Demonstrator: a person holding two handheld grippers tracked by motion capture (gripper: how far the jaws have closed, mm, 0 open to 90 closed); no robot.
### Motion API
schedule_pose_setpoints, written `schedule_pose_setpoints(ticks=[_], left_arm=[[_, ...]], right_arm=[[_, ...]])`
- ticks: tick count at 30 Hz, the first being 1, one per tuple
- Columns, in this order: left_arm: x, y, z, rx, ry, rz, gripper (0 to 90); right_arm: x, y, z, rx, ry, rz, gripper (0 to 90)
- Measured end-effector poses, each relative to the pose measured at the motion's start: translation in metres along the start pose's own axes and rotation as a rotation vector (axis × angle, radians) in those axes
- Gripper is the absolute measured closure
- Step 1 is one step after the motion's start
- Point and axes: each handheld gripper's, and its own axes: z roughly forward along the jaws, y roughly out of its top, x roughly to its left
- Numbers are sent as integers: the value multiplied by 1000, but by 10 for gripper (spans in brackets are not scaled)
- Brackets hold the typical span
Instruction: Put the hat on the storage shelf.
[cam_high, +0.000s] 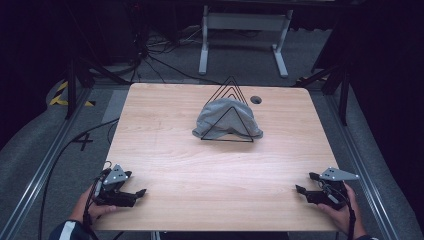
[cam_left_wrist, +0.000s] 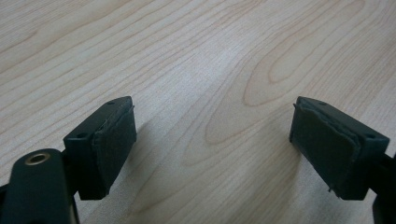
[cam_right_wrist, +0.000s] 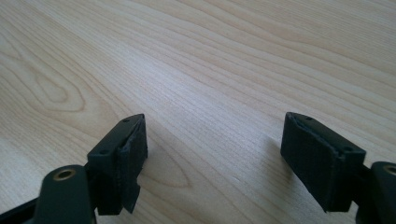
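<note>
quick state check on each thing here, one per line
left gripper: open, nothing between the jaws, low at the table's near left edge
right gripper: open, nothing between the jaws, low at the near right edge
grey cloth: crumpled, draped over the rack
black wire rack: upright on the table

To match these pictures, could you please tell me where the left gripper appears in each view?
High view: left gripper, bottom left, jaws open.
Left gripper view: its jaws rise from the bottom corners.
Right gripper view: those jaws belong to the right gripper.
Shared landmark: the wooden table.
</note>
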Motion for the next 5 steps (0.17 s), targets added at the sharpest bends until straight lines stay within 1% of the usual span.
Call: schedule_pose_setpoints(ticks=[5], left_arm=[[0, 0, 0, 1, 1, -2, 145]], right_arm=[[0, 0, 0, 0, -5, 4, 226]])
